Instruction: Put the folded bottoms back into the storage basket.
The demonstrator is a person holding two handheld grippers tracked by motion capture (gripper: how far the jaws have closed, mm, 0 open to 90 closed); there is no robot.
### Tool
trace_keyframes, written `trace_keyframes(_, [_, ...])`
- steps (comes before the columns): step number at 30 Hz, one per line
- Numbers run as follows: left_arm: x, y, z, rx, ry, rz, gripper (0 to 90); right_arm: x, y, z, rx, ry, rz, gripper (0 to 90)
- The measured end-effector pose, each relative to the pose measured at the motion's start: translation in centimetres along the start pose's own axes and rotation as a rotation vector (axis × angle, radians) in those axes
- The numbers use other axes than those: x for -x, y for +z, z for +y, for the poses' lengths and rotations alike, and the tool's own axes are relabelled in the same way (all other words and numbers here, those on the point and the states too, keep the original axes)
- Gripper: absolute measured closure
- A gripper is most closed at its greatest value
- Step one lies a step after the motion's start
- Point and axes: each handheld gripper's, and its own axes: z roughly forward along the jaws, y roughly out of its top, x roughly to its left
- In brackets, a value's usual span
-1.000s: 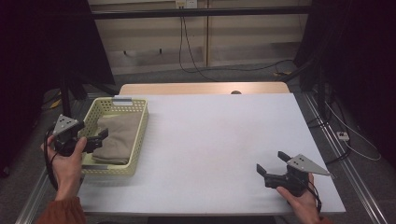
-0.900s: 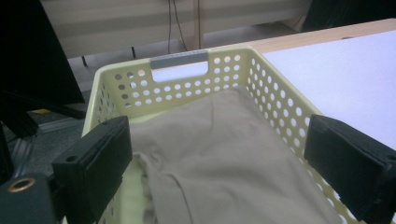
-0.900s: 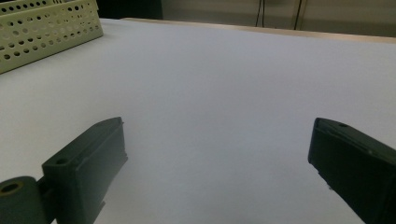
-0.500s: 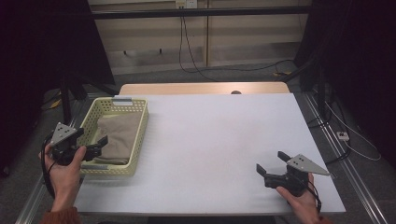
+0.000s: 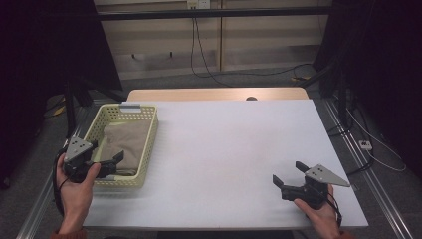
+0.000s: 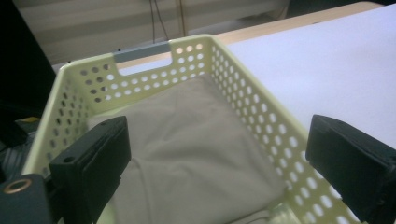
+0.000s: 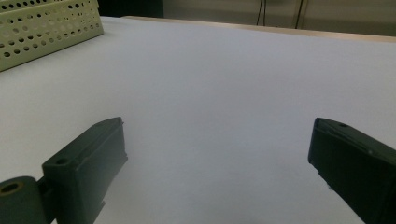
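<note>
Both tongs released: left gripper (image 5: 107, 167) at near end of yellow basket (image 5: 148, 137), over folded beige cloth (image 5: 127, 144) inside; right gripper (image 5: 291, 179) idle near-right; next, probably dipping to clench cloth.

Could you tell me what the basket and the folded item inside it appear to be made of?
The basket looks like pale yellow moulded plastic: smooth, slightly glossy walls with regular punched holes. The folded item appears to be beige woven cloth, matte, with soft creases; the exact fibre is unclear.
</note>
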Motion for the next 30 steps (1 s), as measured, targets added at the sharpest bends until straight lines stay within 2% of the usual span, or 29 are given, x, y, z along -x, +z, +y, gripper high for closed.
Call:
trace_keyframes(3, [0.7,0.2,0.1,0.008,-0.005,-0.039,6.1,0.0,0.0,0.0,0.000,-0.001,0.000,3.8])
trace_keyframes(5, [1.3,0.2,0.2,0.030,0.016,-0.021,6.7,0.0,0.0,0.0,0.000,0.000,0.002,3.8])
trace_keyframes(7, [1.7,0.2,0.3,0.045,-0.004,-0.056,6.5,0.0,0.0,0.0,0.000,0.001,0.003,3.9])
trace_keyframes(9, [2.2,0.3,0.5,0.046,0.032,-0.032,6.3,0.0,0.0,0.0,-0.001,-0.002,0.005,4.0])
trace_keyframes(10, [2.5,0.4,0.5,0.042,0.041,-0.033,6.1,0.0,0.0,0.0,0.000,-0.002,0.006,4.0])
trace_keyframes(12, [3.0,0.6,0.6,0.036,0.050,-0.058,6.1,0.0,0.0,0.0,0.001,-0.001,0.007,4.0])
trace_keyframes(15, [4.0,0.5,0.7,0.046,0.087,-0.044,6.8,0.0,0.1,0.0,0.000,-0.001,0.009,4.0])
trace_keyframes(19, [5.2,0.8,1.0,0.037,0.109,-0.088,6.3,0.0,0.1,0.1,0.001,-0.004,0.010,4.0])
trace_keyframes(21, [5.8,1.2,1.0,0.024,0.127,-0.099,6.2,0.0,0.1,0.1,0.001,-0.005,0.011,3.9])
trace_keyframes(25, [6.7,2.2,1.0,0.009,0.136,-0.125,6.3,-0.1,0.1,0.1,0.002,-0.004,0.013,4.0])
trace_keyframes(30, [7.9,3.1,1.5,0.006,0.168,-0.155,6.3,-0.1,0.1,0.1,0.002,-0.003,0.013,4.0])
